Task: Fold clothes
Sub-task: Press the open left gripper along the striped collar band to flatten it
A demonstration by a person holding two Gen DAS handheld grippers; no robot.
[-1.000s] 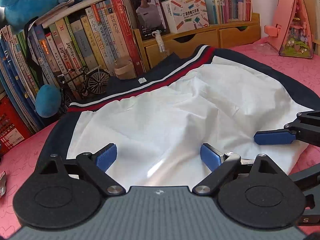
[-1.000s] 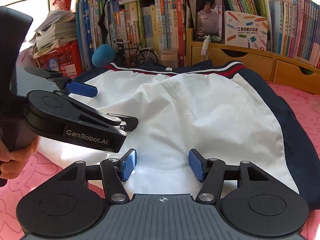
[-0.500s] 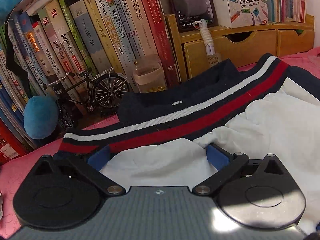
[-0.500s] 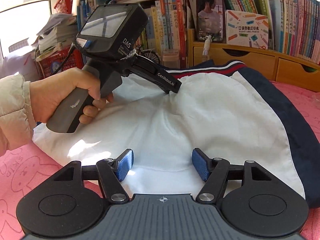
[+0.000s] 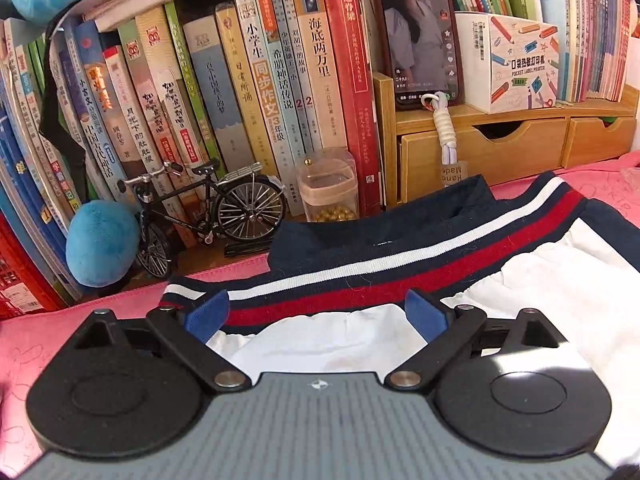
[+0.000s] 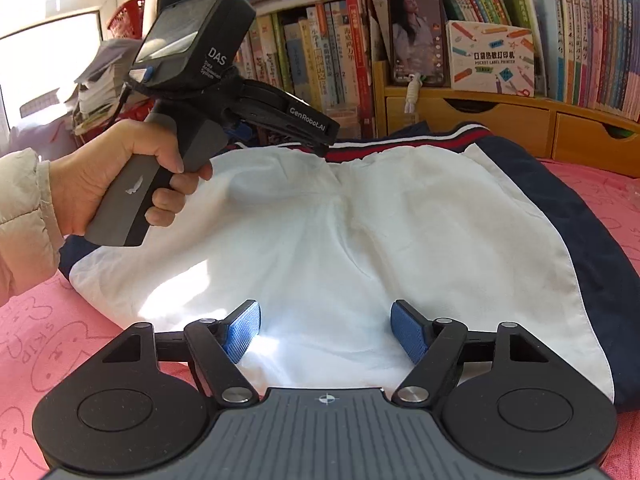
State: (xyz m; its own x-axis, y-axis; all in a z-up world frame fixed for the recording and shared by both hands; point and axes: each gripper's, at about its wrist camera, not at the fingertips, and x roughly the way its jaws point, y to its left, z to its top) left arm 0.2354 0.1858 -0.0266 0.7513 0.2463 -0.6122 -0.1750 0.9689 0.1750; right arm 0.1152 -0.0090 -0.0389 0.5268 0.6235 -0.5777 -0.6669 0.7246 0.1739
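left wrist view: the left gripper (image 5: pixel 316 316) hangs over the striped waistband (image 5: pixel 400 276) of the shorts (image 5: pixel 540 300), jaws spread wide with nothing pinched; over the last moment they opened a touch and narrowed again.
right wrist view: the right gripper (image 6: pixel 326 330) sits over the near white hem of the shorts (image 6: pixel 360 240), its jaws have just been opening, cloth lies under them but is not clamped.
garment: inside out, white lining up, spread flat on the pink mat (image 6: pixel 60 340), waistband toward the bookshelf.
risk, thin grab: closing on the lining alone likely lifts one layer, so the fold bunches.
risk, clutter: the model bicycle (image 5: pixel 200 208) and the clear jar (image 5: pixel 330 192) stand near the waistband; a wide swing could topple them.
risk, uneven pull: one end lifted early probably skews the crease.
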